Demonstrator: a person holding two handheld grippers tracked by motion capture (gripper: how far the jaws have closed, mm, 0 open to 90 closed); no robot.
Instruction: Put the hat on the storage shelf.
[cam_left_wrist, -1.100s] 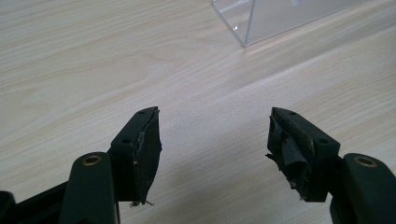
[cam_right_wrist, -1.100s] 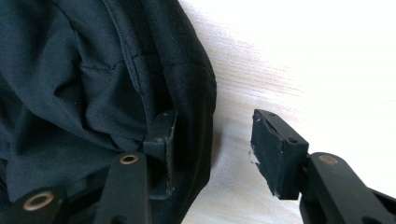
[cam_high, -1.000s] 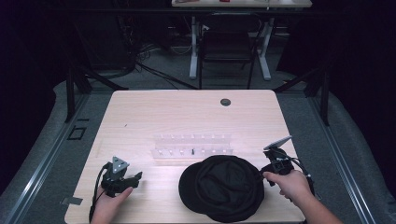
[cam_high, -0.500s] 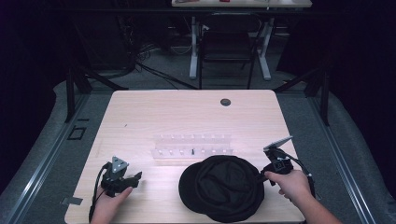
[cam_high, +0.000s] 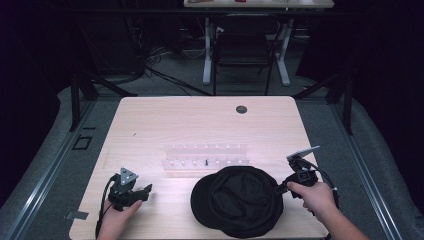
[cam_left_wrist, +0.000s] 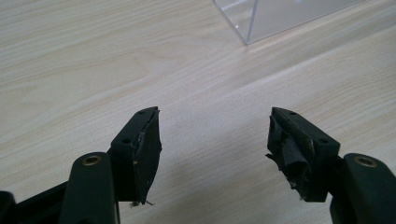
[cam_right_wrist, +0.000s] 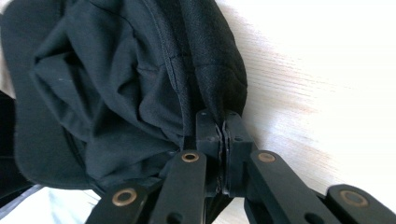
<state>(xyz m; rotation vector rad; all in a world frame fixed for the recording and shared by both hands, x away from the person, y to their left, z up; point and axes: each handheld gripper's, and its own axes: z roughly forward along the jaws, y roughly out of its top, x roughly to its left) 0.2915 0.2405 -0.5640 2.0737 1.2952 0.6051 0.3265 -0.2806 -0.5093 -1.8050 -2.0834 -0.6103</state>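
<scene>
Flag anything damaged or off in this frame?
Left gripper: the black pad lining on its fingers is torn and peeling, with frayed edges. Its jaws stand open over bare table. The right gripper has just closed on the cap's edge, which looks normal.

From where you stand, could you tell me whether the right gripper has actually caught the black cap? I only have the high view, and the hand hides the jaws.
Observer: Yes. In the right gripper view the right gripper has just closed, pinching the edge of the black cap between its jaws.
Operator: Thank you. Is the left gripper holding anything?
Observer: No. The left gripper is open, with bare wooden table between its jaws.
Operator: Is anything close ahead of it?
Observer: The corner of the clear plastic rack sits ahead, apart from the jaws.
</scene>
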